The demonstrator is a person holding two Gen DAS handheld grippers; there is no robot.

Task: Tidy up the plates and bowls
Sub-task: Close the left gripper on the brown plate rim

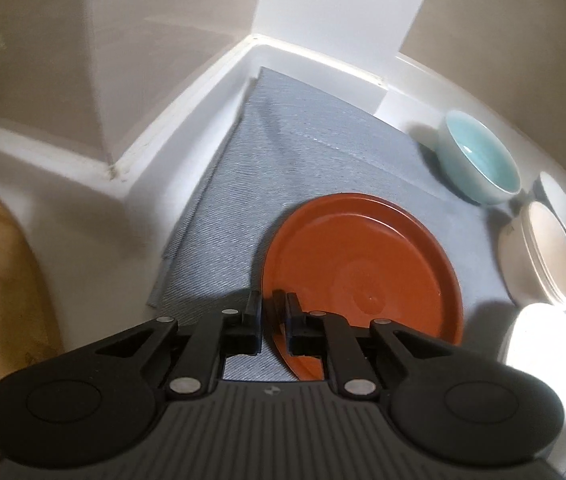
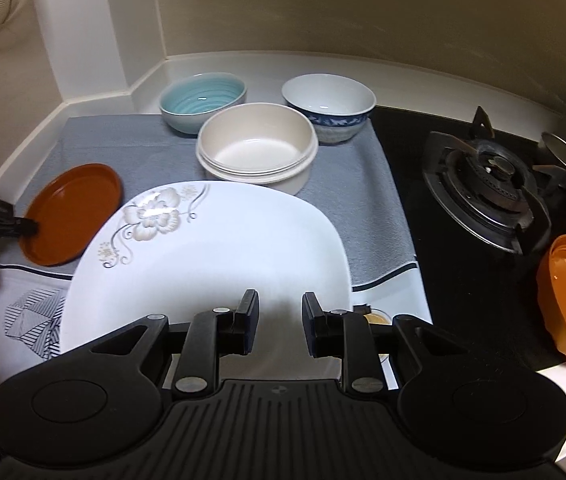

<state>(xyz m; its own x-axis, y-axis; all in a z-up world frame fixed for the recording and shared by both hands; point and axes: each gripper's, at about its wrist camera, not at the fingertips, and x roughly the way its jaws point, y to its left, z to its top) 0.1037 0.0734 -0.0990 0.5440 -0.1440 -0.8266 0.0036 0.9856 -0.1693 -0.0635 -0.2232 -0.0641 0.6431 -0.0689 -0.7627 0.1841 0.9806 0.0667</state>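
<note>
— Which step was in hand on the counter?

— The rim of the orange plate was seen pinched between the nearly closed jaws of the left gripper, the plate tilted on the grey mat. A pick-up was judged under way.

— And the right gripper?

— Its jaws were held part-spread above the near edge of the white floral plate; no grip on it could be made out.

— What was called for next?

— A lift, it was judged, and a stacking onto the white plate, to the right of the left jaws.

— The bowls?

— All shown empty: the teal bowl, the cream bowl and the blue-patterned bowl, ranged beyond the right jaws.
</note>
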